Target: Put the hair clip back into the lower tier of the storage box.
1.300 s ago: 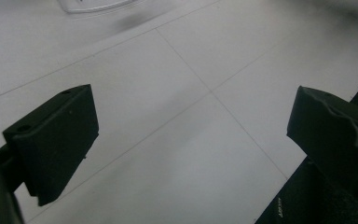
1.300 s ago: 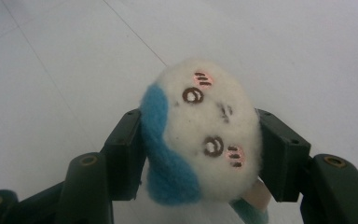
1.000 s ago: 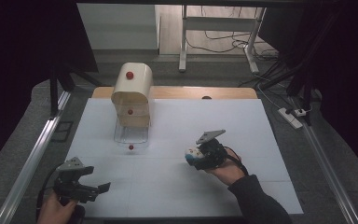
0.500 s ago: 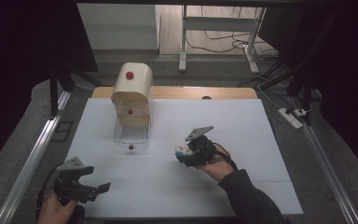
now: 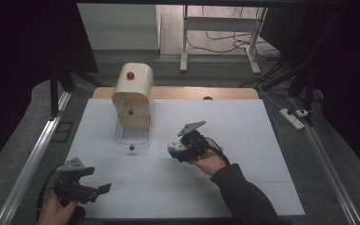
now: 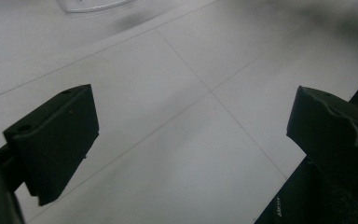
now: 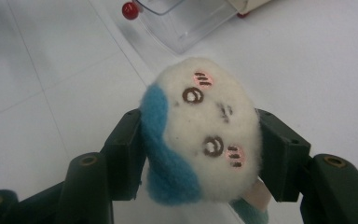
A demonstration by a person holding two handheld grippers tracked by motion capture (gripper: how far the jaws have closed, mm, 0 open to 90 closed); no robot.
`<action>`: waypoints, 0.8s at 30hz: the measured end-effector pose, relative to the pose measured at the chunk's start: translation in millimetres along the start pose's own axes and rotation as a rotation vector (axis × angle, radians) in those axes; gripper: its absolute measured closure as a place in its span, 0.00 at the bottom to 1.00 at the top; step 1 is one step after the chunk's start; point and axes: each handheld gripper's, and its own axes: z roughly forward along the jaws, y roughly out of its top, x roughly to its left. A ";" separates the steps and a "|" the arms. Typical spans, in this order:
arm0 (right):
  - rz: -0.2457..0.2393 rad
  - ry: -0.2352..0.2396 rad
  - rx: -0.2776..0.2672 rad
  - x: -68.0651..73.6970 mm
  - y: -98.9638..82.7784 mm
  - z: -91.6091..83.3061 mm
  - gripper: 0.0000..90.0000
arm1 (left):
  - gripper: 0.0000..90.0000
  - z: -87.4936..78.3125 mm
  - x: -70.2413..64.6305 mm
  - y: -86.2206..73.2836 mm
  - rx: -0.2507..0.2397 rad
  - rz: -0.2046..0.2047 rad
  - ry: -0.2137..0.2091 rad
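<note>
Down at the near left corner, left tool (image 5: 82,182) parked low over the counter (image 5: 262,140), jaws spread wide with bare white surface between them, holding nothing, no shift from a second ago. Further in, far left of centre, cream drawer cabinet (image 5: 132,93) with its clear bottom drawer (image 5: 132,135) pulled out toward the near side, red knob (image 5: 131,147) at the front. Centre now: right tool (image 5: 180,149) pinching the plush toy (image 7: 200,130), pads pressed into both sides of the soft white head, blue patch showing at one edge. Carried leftward since a second ago, closer to the open drawer, grip unchanged; reads as a delivery run, drop-off likely the drawer. Clear counter between toy and drawer front, nothing to dodge but the knob. Right of the hand, wide open white surface out to the counter edge; near edge close under the sleeve (image 5: 243,192).
</note>
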 end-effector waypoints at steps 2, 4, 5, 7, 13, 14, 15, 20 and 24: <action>-0.003 0.002 -0.001 0.2 3.3 2.1 0.44 | 0.02 0.0 0.1 0.0 0.000 0.000 0.000; -0.003 0.008 -0.004 0.4 6.6 5.1 0.44 | 0.02 -0.1 0.1 -0.1 -0.001 -0.001 0.000; -0.006 0.009 -0.003 0.5 7.6 6.1 0.44 | 0.02 -0.1 0.2 -0.1 -0.001 -0.001 0.000; -0.007 0.012 -0.005 1.5 10.8 9.9 0.44 | 0.02 -0.1 0.2 -0.1 -0.001 -0.001 -0.001; -0.019 0.024 -0.007 3.0 18.9 18.6 0.44 | 0.02 -0.3 0.2 -0.1 -0.002 0.000 -0.001; -0.021 0.025 -0.009 3.3 20.2 20.1 0.44 | 0.02 -0.4 0.0 -0.1 -0.002 0.000 0.001; -0.021 0.026 -0.007 3.7 22.0 21.5 0.44 | 0.02 -0.3 -0.1 -0.1 -0.002 0.000 0.002; -0.016 0.035 -0.011 4.8 29.5 27.6 0.44 | 0.02 -0.7 -0.5 -0.1 -0.004 -0.002 0.012; -0.024 0.042 -0.016 5.8 36.0 33.6 0.44 | 0.01 -0.8 -0.5 -0.1 -0.005 -0.002 0.013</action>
